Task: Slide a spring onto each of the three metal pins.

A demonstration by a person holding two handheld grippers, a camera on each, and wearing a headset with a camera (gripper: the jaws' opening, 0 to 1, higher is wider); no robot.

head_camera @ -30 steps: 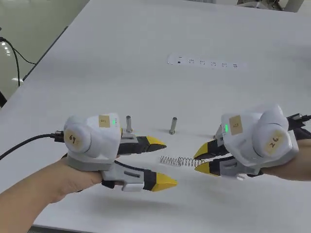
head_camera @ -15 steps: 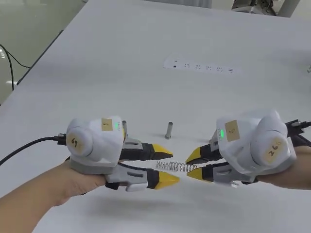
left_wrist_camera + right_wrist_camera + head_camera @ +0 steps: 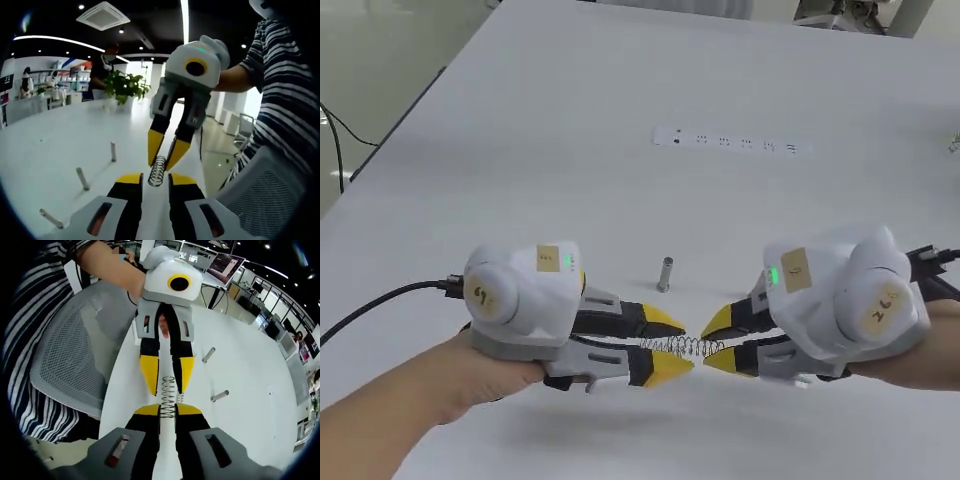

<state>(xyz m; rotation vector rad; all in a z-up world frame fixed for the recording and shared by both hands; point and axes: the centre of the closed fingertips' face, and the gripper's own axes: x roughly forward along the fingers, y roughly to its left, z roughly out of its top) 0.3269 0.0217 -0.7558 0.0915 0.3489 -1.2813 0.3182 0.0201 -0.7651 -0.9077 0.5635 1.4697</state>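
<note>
Open office; mesh chair [image 3: 65, 365]; potted plant [image 3: 125, 85]; ceiling downlights [image 3: 81, 7].

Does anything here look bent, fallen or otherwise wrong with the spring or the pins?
Nothing stands out. The spring looks straight and unbent, held at one end by the right gripper, its other end between the jaws of the left gripper. The pin in the head view stands upright on the table.
</note>
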